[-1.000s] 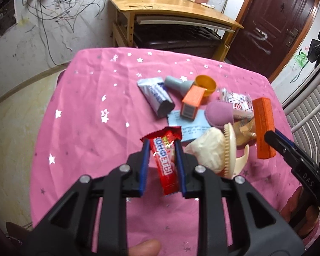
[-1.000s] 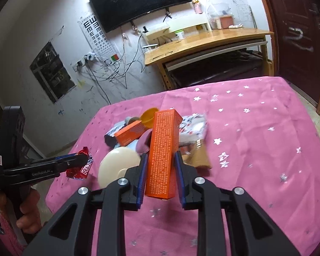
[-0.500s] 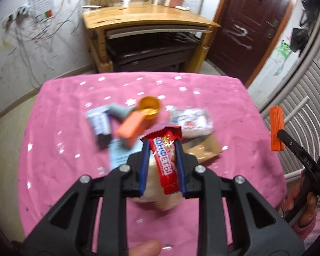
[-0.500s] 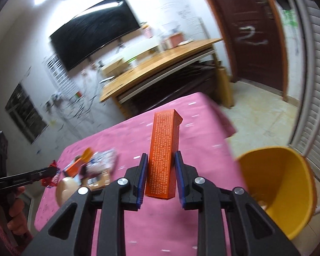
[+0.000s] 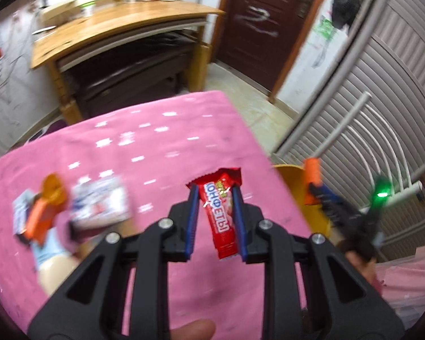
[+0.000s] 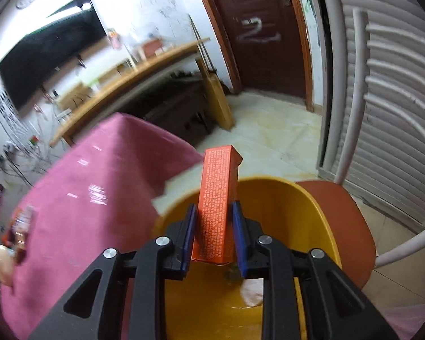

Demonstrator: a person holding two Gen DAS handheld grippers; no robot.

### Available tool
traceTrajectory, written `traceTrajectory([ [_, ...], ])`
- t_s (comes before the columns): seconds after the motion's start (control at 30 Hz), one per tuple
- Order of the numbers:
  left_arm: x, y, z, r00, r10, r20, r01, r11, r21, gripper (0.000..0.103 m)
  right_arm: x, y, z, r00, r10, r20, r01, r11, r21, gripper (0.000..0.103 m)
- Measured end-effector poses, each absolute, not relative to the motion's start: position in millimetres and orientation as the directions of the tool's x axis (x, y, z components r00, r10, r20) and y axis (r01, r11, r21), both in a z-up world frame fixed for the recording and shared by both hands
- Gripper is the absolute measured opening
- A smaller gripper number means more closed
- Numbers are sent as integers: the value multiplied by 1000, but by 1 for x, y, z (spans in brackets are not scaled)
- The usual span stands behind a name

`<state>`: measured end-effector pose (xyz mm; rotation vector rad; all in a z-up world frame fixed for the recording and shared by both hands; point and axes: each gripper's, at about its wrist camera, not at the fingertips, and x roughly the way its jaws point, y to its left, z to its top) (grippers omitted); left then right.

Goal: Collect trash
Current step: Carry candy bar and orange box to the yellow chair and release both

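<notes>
Trash items are held in both grippers. Left gripper [image 5: 216,221], black plastic with blue pads, is clamped narrow on a glossy red foil candy wrapper [image 5: 219,212] printed with white lettering; the wrapper stands lengthwise between the pads with its crimped top edge protruding past the tips, above the pink star-printed tablecloth [image 5: 161,147].

Right gripper [image 6: 214,235] is closed on a long rectangular orange cardboard box [image 6: 216,201] covered in fine white print. The box stands upright between the blue pads, over the open mouth of a smooth yellow plastic bin [image 6: 306,212]. The bin sits at the right edge of the cloth-covered table, just beside a round brown chair seat [image 6: 351,226] with white tubular frame. A crumpled pale scrap [image 6: 252,291] lies inside the bin on its floor.

In the left wrist view the box and its gripper appear at far right over the bin's rim.

Remaining litter lies blurred at the left of the cloth: a small orange carton [image 5: 38,221], an orange round cap [image 5: 53,188], a white printed packet [image 5: 99,201] and a cream rounded object [image 5: 56,272].

A wooden desk [image 5: 113,25] and dark brown door [image 5: 269,22] stand far behind.
</notes>
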<state>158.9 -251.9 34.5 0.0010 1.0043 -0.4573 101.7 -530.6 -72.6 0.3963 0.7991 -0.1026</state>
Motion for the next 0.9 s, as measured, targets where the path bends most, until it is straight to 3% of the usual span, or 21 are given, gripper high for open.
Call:
traceTrajectory([
  [0.13, 172, -315, 20, 371, -416, -830, 439, 867, -237, 22, 108, -546, -94, 660, 100, -745, 263, 898, 353, 20],
  [0.5, 193, -412, -34, 286, -352, -891, 477, 859, -186, 24, 79, -595, -84, 712, 67, -699, 352, 827, 438, 21],
  [0.67, 198, -427, -48, 256, -345, -903, 479, 857, -191, 38, 74, -606, -83, 718, 46, -694, 384, 806, 451, 21],
  [0.9, 195, -409, -33, 284, -346, -894, 458, 868, -190, 39, 77, -598, -82, 729, 82, -679, 351, 807, 475, 21],
])
